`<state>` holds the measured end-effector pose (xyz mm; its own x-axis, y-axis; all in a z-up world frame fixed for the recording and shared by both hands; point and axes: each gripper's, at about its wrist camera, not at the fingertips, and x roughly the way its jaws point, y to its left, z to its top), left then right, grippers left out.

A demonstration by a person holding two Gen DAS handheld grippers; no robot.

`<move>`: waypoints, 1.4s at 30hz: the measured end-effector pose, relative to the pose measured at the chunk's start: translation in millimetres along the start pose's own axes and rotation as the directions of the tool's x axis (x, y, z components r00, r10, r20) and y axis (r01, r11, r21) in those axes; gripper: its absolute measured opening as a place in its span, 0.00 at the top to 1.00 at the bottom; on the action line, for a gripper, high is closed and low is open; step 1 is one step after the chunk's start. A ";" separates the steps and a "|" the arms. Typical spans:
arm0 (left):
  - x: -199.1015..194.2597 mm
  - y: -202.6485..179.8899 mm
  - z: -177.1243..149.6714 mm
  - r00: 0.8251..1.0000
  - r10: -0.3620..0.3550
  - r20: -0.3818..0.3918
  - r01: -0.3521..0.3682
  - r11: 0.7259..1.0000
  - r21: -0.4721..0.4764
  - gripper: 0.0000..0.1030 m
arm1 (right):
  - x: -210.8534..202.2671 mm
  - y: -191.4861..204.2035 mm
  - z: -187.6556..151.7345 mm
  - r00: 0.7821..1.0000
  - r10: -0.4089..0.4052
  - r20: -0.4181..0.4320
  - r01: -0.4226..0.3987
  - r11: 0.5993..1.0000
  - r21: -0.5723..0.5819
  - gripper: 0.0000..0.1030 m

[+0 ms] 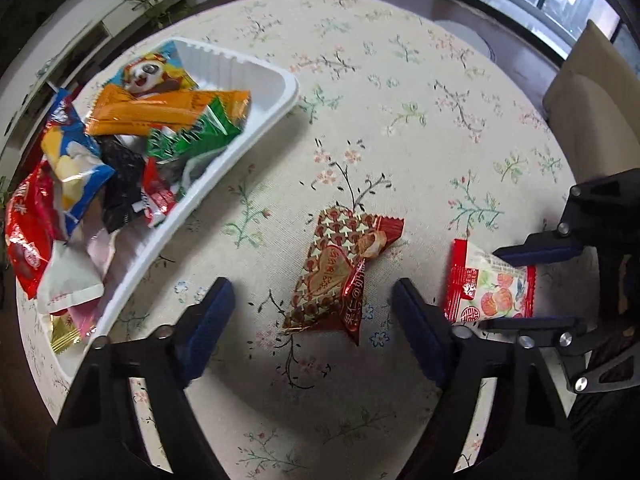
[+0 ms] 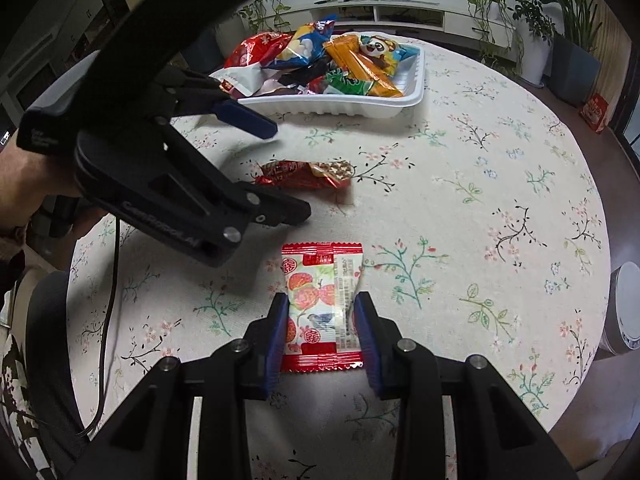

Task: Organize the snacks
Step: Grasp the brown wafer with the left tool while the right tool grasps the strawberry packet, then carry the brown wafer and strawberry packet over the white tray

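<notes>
A red-and-gold foil snack (image 1: 336,276) lies on the floral tablecloth between the blue pads of my left gripper (image 1: 314,308). That gripper is open, its pads clear of the wrapper on both sides. From the right wrist view the left gripper (image 2: 288,170) hovers over the same foil snack (image 2: 304,174). My right gripper (image 2: 322,320) is shut on a red-and-white strawberry packet (image 2: 320,300) resting on the cloth; the packet (image 1: 494,284) also shows at the right of the left wrist view. A white tray (image 1: 280,80) holds several snack bags.
The round table's edge curves all around. A beige chair (image 1: 580,100) stands at the far right. A black cable (image 2: 108,320) trails over the left edge beside the person's hand (image 2: 24,184). A white round object (image 2: 624,308) and a red box (image 2: 596,112) sit off the table.
</notes>
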<state>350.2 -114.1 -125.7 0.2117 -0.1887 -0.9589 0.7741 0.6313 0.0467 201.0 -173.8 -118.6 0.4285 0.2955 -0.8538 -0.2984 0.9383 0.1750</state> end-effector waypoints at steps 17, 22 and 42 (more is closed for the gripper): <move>1.3 0.4 13.9 0.998 -0.060 -0.009 0.059 0.997 -0.052 0.73 | 0.6 -0.1 -0.4 1.000 0.002 0.000 -0.002 1.000 0.009 0.64; -2.7 -6.8 5.1 0.997 -0.069 0.030 0.071 0.995 -0.076 0.78 | 0.0 -1.3 -1.2 1.000 0.006 0.006 -0.006 1.000 0.022 0.65; -78.9 27.7 -74.6 0.963 0.025 0.269 0.074 0.934 -0.350 0.79 | -26.8 6.2 2.2 0.998 -0.025 0.064 0.022 0.999 0.047 0.66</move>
<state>310.4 -25.6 -69.7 0.3834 -0.3685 -0.8469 0.5297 0.8389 -0.1252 189.5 -175.5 -93.5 0.4898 0.2828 -0.8247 -0.2486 0.9520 0.1788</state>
